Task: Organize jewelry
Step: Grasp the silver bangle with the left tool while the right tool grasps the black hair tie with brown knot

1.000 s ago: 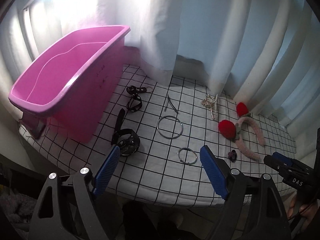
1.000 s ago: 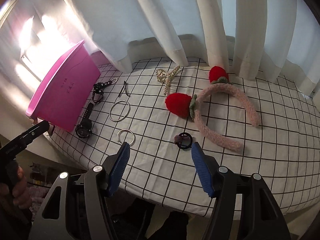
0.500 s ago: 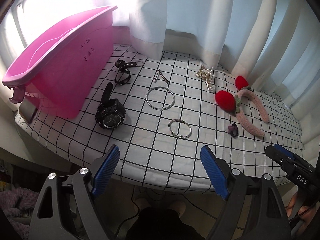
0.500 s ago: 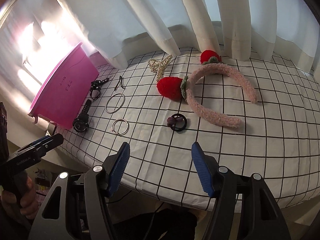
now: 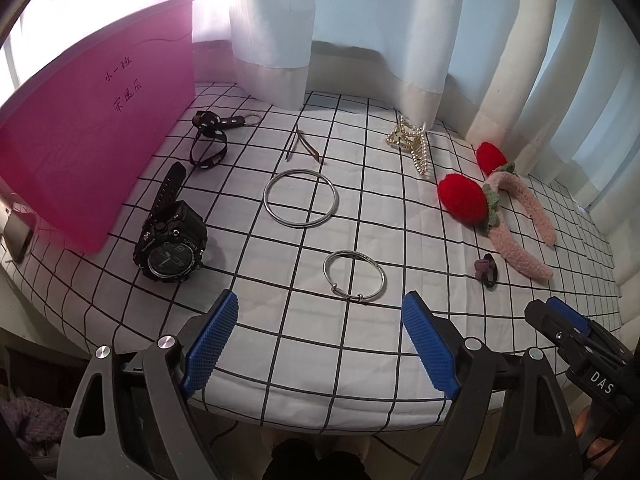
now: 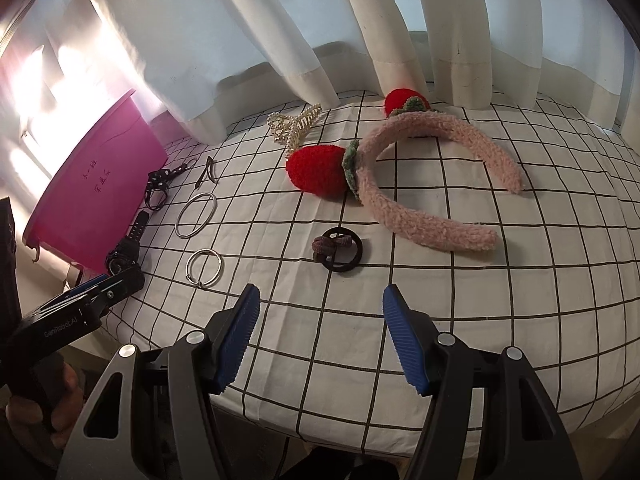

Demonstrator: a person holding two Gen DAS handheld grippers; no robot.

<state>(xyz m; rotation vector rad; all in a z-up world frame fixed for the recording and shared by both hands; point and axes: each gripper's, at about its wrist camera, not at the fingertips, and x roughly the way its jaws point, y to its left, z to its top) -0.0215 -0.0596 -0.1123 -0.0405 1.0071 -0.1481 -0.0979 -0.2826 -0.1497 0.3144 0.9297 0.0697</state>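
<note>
Both the left tool and right tool are held released, empty, near the small bangle.

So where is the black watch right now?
In the left wrist view the watch lies on the checked cloth at the left, right beside the pink tub, with the large silver ring to its right.
</note>
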